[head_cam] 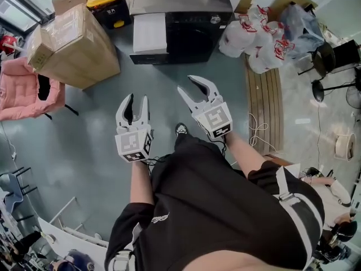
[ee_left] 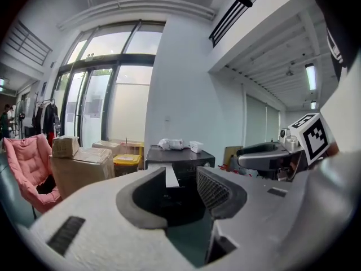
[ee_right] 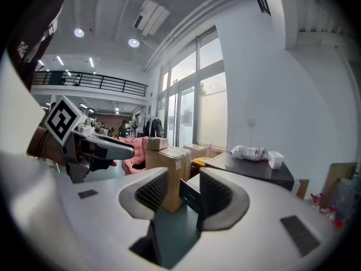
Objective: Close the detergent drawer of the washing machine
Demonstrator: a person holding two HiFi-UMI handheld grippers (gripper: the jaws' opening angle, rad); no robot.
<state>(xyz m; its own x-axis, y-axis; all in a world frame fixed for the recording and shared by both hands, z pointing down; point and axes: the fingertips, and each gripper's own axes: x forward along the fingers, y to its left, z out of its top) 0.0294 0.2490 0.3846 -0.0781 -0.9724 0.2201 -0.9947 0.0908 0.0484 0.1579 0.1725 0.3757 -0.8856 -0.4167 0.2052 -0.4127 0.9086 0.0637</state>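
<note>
The left gripper point(head_cam: 137, 101) and right gripper point(head_cam: 188, 83) are held side by side over the grey floor point(head_cam: 84, 129), well short of the machine. The left one's fingers are spread with nothing between them, and the right one's are likewise released and empty. Beyond them the dark washing machine point(head_cam: 189, 27) faces the person. Its detergent drawer point(head_cam: 149, 34) sits at the left of the front, pulled out. Its long axis runs straight from the machine toward the person, white top upward. Cardboard boxes point(head_cam: 76, 44) stand to the left of the machine.
</note>
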